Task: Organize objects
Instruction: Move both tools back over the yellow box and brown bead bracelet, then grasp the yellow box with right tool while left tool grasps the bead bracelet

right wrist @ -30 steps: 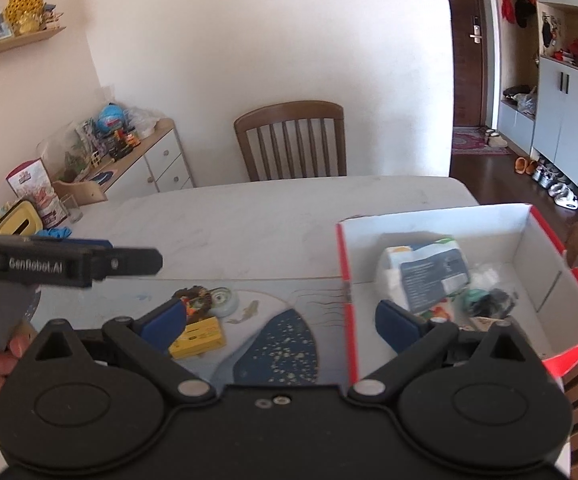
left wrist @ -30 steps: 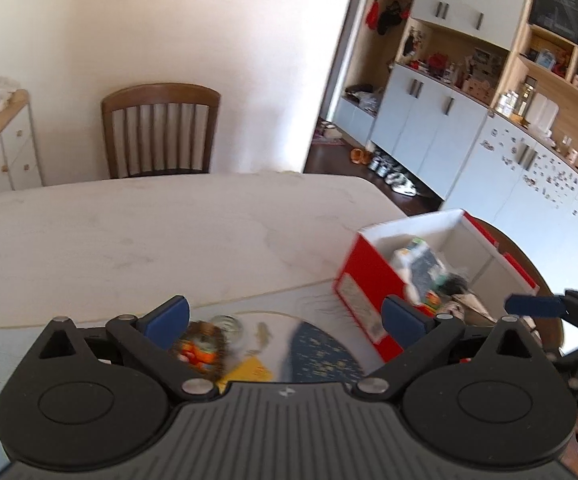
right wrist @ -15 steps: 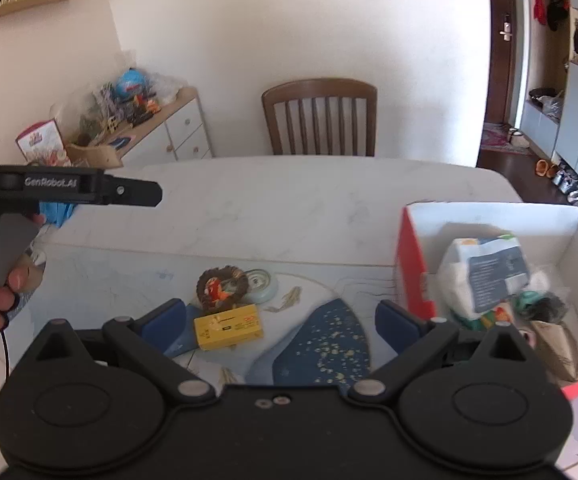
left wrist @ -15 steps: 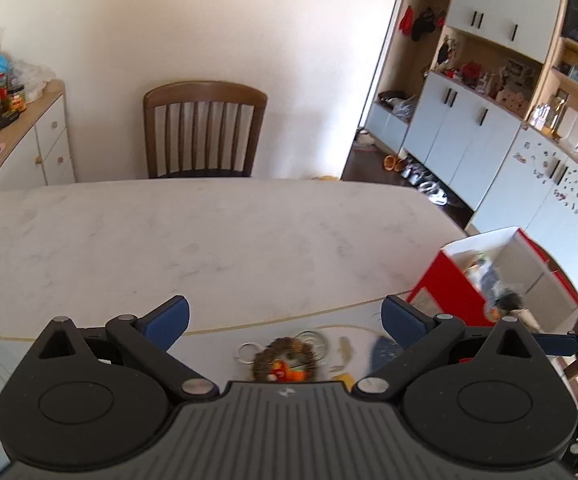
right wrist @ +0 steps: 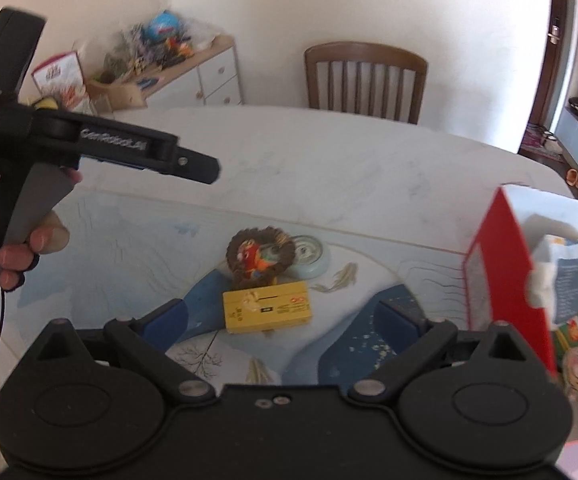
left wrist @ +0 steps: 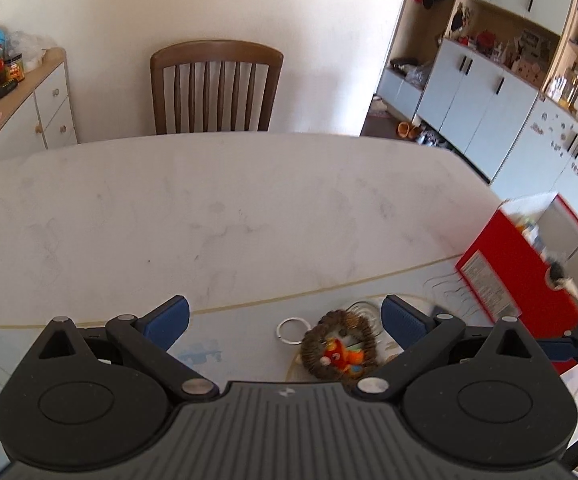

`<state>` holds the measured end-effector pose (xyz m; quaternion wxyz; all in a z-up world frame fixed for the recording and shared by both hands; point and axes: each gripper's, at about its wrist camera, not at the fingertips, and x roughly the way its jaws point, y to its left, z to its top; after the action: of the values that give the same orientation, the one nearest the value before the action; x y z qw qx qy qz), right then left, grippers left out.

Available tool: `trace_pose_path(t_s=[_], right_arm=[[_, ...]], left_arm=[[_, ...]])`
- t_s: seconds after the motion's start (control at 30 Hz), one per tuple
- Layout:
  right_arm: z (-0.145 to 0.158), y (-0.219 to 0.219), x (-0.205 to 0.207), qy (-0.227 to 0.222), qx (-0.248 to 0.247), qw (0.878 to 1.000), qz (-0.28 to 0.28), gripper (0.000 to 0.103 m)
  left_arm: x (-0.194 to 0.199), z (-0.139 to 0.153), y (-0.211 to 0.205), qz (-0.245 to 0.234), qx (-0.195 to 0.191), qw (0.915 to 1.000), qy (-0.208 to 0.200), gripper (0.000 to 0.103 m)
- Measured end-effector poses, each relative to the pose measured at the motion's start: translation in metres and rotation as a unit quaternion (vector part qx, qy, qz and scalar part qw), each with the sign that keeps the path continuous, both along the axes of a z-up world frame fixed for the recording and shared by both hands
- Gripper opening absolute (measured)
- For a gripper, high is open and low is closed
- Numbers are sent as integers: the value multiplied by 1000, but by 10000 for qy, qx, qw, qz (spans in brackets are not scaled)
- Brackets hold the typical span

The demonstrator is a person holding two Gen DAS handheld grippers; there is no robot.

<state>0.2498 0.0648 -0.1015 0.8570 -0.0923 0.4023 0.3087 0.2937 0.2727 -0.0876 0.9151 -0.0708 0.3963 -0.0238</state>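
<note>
Right wrist view shows the right gripper (right wrist: 283,316) spread wide with nothing between its blue pads, hanging above a yellow box (right wrist: 267,309) that lies flat on a blue-and-white patterned mat (right wrist: 121,248). Just behind the box sits a round brown wreath ornament (right wrist: 260,257) with an orange figure at its centre, touching a pale round tin (right wrist: 309,257) to its right. A red-sided cardboard box (right wrist: 505,276) stands at the right, holding a blue-and-white packet (right wrist: 573,276) and other small items. At the left, a hand holds the left gripper (right wrist: 193,166) above the mat; from its own camera that gripper (left wrist: 285,318) is also wide open and empty, with the wreath (left wrist: 339,350) and a metal ring (left wrist: 290,326) below it. Beyond lie the white table (left wrist: 229,208) and a wooden chair (left wrist: 215,86).
</note>
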Motion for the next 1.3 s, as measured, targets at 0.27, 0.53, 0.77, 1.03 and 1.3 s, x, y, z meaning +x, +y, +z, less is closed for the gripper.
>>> trace_pose_path(t_s=[0.27, 0.53, 0.77, 1.03, 1.3], right_arm=[[-27, 21, 14, 194, -227, 9994, 166, 98], [-46, 31, 24, 350, -380, 9983, 256, 94], [-55, 36, 29, 371, -442, 9979, 294, 89], [-63, 42, 32, 362, -472, 9976, 349, 86], [-62, 46, 36, 346, -544, 9974, 335, 79]], left_arm=[[17, -33, -7, -451, 139, 9986, 234, 103], [34, -53, -9, -576, 117, 9975, 391, 102], [35, -61, -11, -754, -4, 9965, 369, 75], [36, -64, -18, -968, -125, 9946, 344, 55], [38, -65, -21, -1044, -275, 9933, 410, 36]])
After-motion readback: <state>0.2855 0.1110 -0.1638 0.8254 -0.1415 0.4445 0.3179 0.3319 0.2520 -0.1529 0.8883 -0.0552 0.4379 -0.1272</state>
